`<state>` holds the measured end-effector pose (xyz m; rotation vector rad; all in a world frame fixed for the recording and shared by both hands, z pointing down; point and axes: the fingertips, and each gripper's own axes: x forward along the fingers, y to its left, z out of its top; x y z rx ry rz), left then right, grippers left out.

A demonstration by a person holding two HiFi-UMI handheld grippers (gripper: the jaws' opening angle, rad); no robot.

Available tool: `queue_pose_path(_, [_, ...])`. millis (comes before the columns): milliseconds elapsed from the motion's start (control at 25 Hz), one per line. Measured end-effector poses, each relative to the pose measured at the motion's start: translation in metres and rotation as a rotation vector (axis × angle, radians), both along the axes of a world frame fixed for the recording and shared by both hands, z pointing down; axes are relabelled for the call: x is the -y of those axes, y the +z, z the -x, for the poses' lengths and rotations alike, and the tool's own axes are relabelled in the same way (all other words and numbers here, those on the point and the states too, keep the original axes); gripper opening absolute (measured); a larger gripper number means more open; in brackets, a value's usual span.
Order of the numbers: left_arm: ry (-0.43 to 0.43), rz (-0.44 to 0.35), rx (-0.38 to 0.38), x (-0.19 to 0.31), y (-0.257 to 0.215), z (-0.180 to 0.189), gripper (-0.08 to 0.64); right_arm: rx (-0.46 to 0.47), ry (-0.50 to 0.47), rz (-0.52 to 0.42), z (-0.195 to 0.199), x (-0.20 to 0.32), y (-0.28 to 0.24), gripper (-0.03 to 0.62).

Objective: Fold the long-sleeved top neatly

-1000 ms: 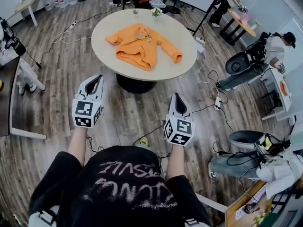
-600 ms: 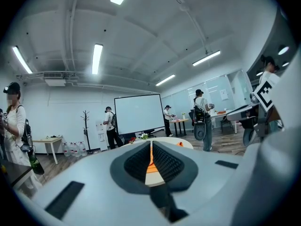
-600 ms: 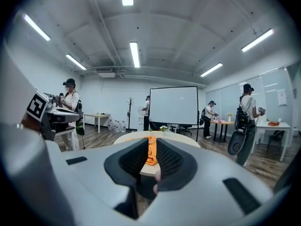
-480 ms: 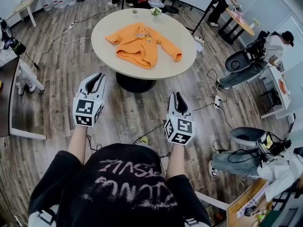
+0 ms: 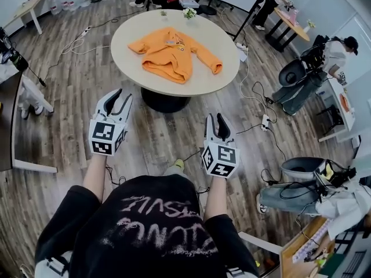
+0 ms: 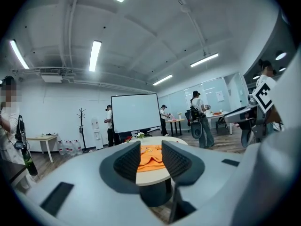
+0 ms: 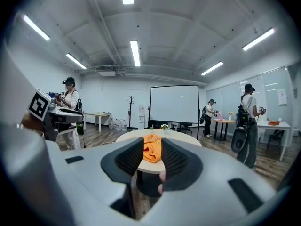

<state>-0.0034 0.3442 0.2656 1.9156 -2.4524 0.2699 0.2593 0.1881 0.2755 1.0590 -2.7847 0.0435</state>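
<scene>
An orange long-sleeved top (image 5: 171, 52) lies crumpled on a round beige table (image 5: 133, 68) ahead of me, one sleeve stretched toward the right. It also shows between the jaws as the top (image 6: 150, 157) and the top (image 7: 152, 150), far off. My left gripper (image 5: 119, 98) hovers over the floor well short of the table, its jaws opening with nothing between them. My right gripper (image 5: 218, 122) hangs likewise, its jaws opening and empty.
A small flower pot (image 5: 189, 14) stands at the table's far edge. Cables (image 5: 255, 91) trail over the wood floor. Chairs (image 5: 301, 77) and people stand at the right, a desk (image 5: 8, 120) at the left, and a projector screen (image 6: 135, 112) is behind the table.
Both grippers' jaws have parted from shut to open. The hands have stayed in about the same place short of the table.
</scene>
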Motion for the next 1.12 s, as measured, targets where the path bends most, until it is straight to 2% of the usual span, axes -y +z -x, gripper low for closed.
queue_pose_path(280, [0.001,0.017,-0.010,0.007,0.006,0.008,0.144,-0.031,-0.019,0.004,0.009,0.006,0.006,0.137])
queue_pose_path(560, [-0.006,0.041,-0.020,0.023,0.019,0.028,0.150,-0.028,-0.039,0.037,0.036,0.024,0.018,0.143])
queue_pose_path(1120, [-0.007,0.144,-0.051,0.115,0.055,0.105,0.150,-0.057,-0.035,0.144,0.112,0.123,0.060,0.143])
